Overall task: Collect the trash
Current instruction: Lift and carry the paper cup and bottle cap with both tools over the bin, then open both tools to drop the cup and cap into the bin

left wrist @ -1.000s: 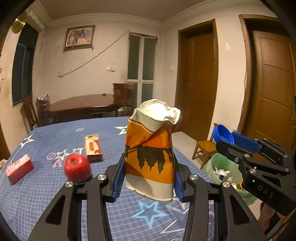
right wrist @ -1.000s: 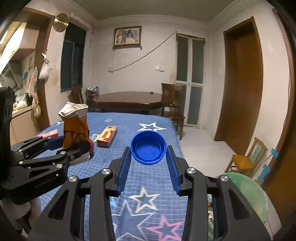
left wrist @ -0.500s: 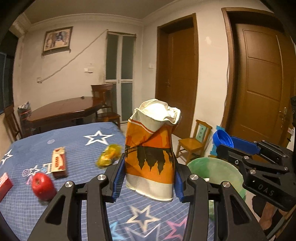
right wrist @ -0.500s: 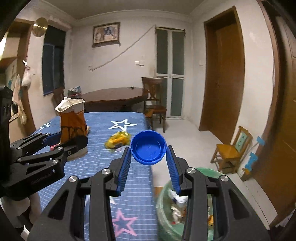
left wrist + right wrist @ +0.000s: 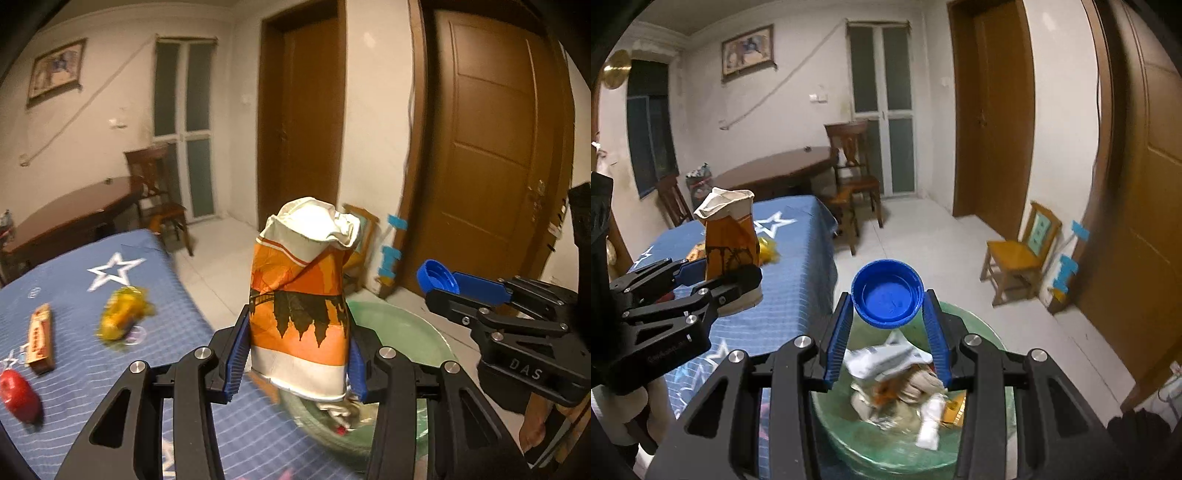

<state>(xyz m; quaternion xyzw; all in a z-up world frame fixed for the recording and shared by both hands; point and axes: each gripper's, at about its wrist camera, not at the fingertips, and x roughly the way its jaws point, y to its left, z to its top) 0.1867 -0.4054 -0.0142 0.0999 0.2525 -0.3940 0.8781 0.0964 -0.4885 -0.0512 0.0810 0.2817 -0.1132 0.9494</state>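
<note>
Left gripper (image 5: 297, 354) pinches the crumpled paper cup (image 5: 301, 306) upright, mouth up; right gripper (image 5: 888, 326) pinches the blue cap (image 5: 886, 293), hollow facing the camera; green bin (image 5: 979, 332) below both, its rim beside the table edge (image 5: 831, 258)

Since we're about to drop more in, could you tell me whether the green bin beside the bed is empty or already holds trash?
Already holding trash: the green bin shows crumpled wrappers and paper piled inside.

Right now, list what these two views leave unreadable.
- Left wrist view: green bin contents, mostly hidden behind the crumpled paper cup and gripper frame.
- Left wrist view: yellow item on the blue cloth, motion-blurred.
- Right wrist view: trash in the bin, smeared; labels unreadable.
</note>
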